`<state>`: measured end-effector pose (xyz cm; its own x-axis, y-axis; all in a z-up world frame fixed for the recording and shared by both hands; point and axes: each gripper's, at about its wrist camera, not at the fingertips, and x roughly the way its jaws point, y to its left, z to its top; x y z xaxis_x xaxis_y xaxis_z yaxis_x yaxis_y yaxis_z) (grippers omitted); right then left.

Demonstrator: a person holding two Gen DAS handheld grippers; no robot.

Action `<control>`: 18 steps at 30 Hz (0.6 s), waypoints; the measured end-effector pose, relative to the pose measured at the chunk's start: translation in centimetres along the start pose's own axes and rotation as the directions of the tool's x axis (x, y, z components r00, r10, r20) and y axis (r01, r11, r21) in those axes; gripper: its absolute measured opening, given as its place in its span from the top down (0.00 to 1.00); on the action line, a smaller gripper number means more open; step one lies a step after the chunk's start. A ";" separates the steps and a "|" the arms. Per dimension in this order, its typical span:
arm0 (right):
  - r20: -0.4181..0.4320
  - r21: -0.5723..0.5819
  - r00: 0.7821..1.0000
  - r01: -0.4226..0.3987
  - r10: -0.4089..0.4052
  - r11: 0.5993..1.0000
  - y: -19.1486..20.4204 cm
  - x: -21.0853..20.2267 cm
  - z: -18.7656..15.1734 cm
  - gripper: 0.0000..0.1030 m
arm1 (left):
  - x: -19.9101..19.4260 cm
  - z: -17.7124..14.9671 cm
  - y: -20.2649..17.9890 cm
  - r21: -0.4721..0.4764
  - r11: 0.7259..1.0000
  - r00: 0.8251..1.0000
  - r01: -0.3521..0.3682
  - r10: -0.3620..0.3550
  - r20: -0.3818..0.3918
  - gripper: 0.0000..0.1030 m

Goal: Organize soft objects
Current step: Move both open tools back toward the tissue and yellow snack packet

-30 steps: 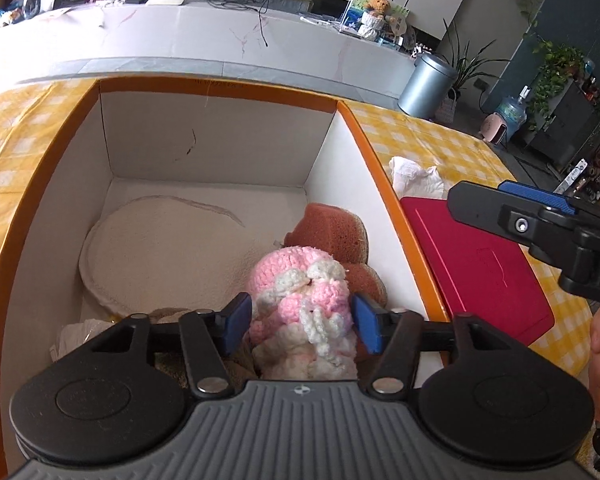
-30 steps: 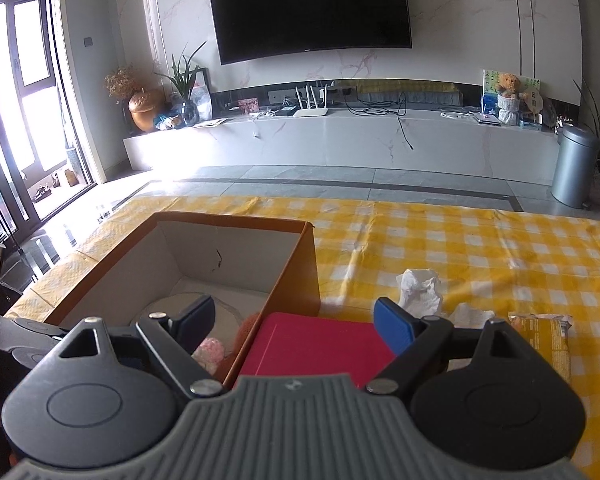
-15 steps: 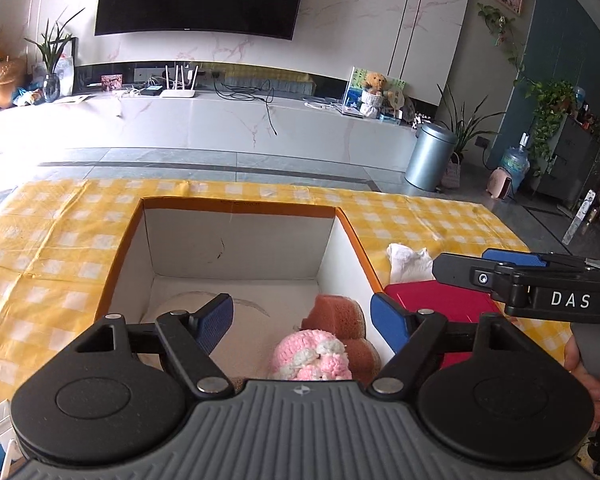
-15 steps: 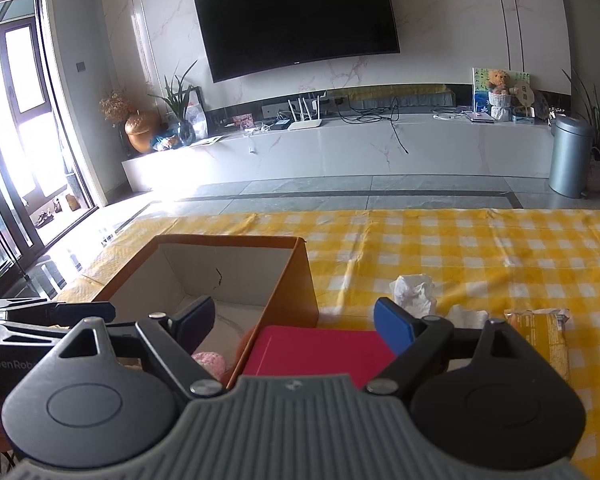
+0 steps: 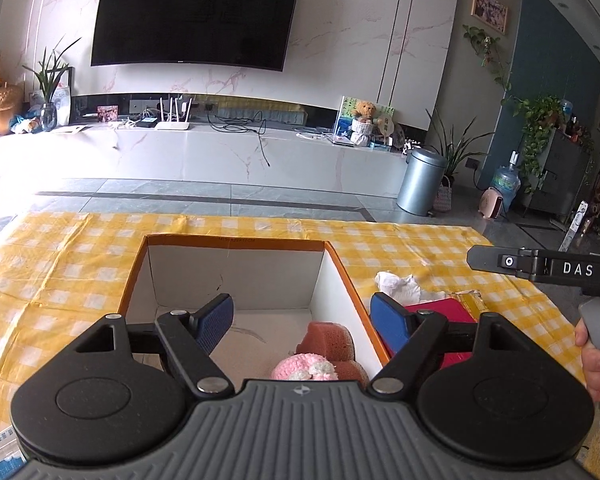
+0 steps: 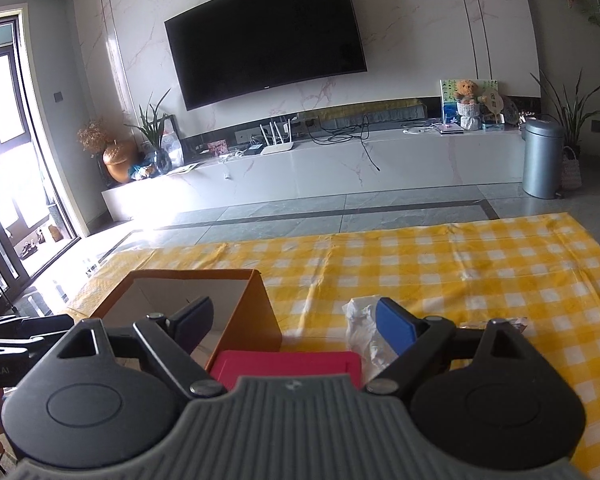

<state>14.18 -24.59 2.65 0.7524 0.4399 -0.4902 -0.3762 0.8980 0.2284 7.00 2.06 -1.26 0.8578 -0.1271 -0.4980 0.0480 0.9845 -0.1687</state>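
Note:
An orange cardboard box (image 5: 236, 242) with white inner walls stands on the yellow checked tablecloth. Inside it lie a pink and white knitted toy (image 5: 304, 366), a brown sponge (image 5: 328, 338) and a pale round pad (image 5: 244, 330). My left gripper (image 5: 302, 314) hangs open above the box with nothing between its blue pads. My right gripper (image 6: 296, 316) is open too and empty. It hovers over a red flat piece (image 6: 284, 364) just right of the box (image 6: 256, 304), with a crumpled white tissue (image 6: 360, 320) by its right finger.
The tissue (image 5: 396, 284) and a yellowish packet (image 5: 470, 300) lie right of the red piece (image 5: 444, 306). The right gripper (image 5: 484, 260), held by a hand (image 5: 596, 360), reaches in from the right. A low marble TV bench and a grey bin (image 5: 420, 184) stand beyond the table.
My left gripper has spread wider, risen out of the box and tipped up, leaving the pink toy lying inside. The right gripper has shifted and rolled slightly, still open.

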 end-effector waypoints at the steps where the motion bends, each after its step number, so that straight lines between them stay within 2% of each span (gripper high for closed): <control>1: 0.008 0.001 1.000 0.008 -0.008 1.000 -0.3 -0.3 0.2 0.15 | 0.0 0.0 -0.1 0.008 1.000 1.000 0.002 -0.002 0.000 0.11; 7: 0.051 0.038 0.994 0.099 -0.101 0.994 -3.5 -2.7 1.2 0.11 | -0.6 0.2 -1.0 0.029 1.000 1.000 -0.007 0.007 0.007 0.11; 10: 0.063 0.053 0.984 0.165 -0.168 0.985 -5.2 -3.8 1.3 0.10 | -0.8 0.4 -1.8 0.045 0.999 1.000 -0.019 0.019 0.008 0.11; 13: 0.061 0.095 0.970 0.231 -0.237 0.968 -7.3 -4.6 1.2 0.10 | -0.8 0.6 -2.8 0.054 0.998 1.000 -0.012 0.012 0.008 0.11; 18: 0.022 0.140 0.951 0.301 -0.307 0.943 -10.3 -4.9 0.5 0.09 | -0.7 0.9 -5.5 0.104 0.995 1.000 -0.014 0.012 0.016 0.13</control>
<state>14.61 -35.97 3.17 0.8433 0.1430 -0.5181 -0.0523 0.9812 0.1857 6.58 -3.17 0.84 0.8663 -0.1131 -0.4865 0.0889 0.9934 -0.0728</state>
